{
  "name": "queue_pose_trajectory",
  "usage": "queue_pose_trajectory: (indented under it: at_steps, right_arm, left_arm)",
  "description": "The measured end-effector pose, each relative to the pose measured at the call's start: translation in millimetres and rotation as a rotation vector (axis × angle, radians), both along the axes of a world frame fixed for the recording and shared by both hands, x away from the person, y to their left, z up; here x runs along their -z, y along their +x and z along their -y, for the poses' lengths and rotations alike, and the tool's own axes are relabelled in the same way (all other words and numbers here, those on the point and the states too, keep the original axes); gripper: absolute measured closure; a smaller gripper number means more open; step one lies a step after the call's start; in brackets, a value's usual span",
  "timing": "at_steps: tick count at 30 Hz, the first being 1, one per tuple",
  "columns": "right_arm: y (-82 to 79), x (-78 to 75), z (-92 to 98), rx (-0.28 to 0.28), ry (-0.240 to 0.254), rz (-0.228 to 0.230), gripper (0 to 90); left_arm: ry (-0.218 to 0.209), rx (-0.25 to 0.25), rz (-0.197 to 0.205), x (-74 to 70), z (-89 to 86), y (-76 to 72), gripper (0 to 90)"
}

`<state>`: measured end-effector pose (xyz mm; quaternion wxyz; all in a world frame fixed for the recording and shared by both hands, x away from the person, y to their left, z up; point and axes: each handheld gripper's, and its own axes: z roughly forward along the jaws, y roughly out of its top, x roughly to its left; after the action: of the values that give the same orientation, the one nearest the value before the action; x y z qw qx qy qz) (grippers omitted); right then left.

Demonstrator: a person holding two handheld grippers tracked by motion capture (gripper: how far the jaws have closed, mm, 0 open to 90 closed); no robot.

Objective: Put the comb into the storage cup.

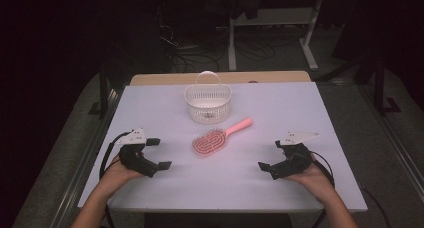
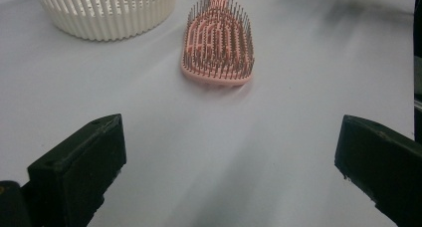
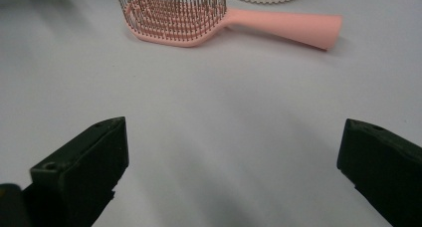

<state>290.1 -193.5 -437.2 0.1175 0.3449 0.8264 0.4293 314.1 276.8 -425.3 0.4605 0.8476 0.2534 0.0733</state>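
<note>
A pink hairbrush [image 1: 216,138] lies bristles up in the middle of the white table [image 1: 300,108], its handle pointing back right. Behind it stands a white slatted basket [image 1: 208,102] with a handle. My left gripper [image 1: 159,153] rests at the front left, held by a hand, jaws wide open and bare. My right gripper [image 1: 270,155] rests at the front right, open too, nothing between its jaws. In the left gripper view the hairbrush [image 2: 218,43] lies ahead with the basket [image 2: 107,10] to its left. In the right gripper view the hairbrush [image 3: 199,13] lies ahead.
The table's front edge runs just under both hands. Beyond the far edge is a dark floor with cables [image 1: 195,53] and a white stand's legs [image 1: 272,33]. Bare tabletop lies between the two grippers.
</note>
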Motion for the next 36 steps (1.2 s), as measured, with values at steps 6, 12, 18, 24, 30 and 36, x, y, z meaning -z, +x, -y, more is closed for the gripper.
queue_pose_trajectory:
  at_steps: [6, 12, 18, 24, 30, 36]
  right_arm:
    - [-0.5, -0.4, 0.8, 0.004, 0.000, 0.001, 0.0]
    - [-0.4, -1.3, 1.1, 0.008, -0.001, -0.001, 0.0]
    - [3.4, -1.4, 2.4, 0.006, 0.010, -0.002, 0.0]
    - [7.9, -3.7, -0.2, 0.009, -0.001, -0.004, 0.0]
    - [13.4, -7.1, -4.4, 0.008, -0.009, -0.005, 0.0]
    - [21.4, -10.7, -7.8, 0.007, -0.007, -0.007, 0.0]
  left_arm:
    - [0.003, 0.004, -0.005, 1.0, 1.1, 1.2, 0.0]
    - [-0.004, 0.010, -0.009, 0.7, 2.1, 1.5, 0.0]
    - [-0.014, -0.004, -0.013, 0.0, 1.2, 3.5, 0.0]
    - [-0.008, -0.003, -0.009, 0.6, 1.0, 2.4, 0.0]
    - [-0.015, -0.004, -0.011, 0.7, -1.2, 2.6, 0.0]
    - [-0.023, -0.004, -0.015, 1.8, -2.5, 1.7, 0.0]
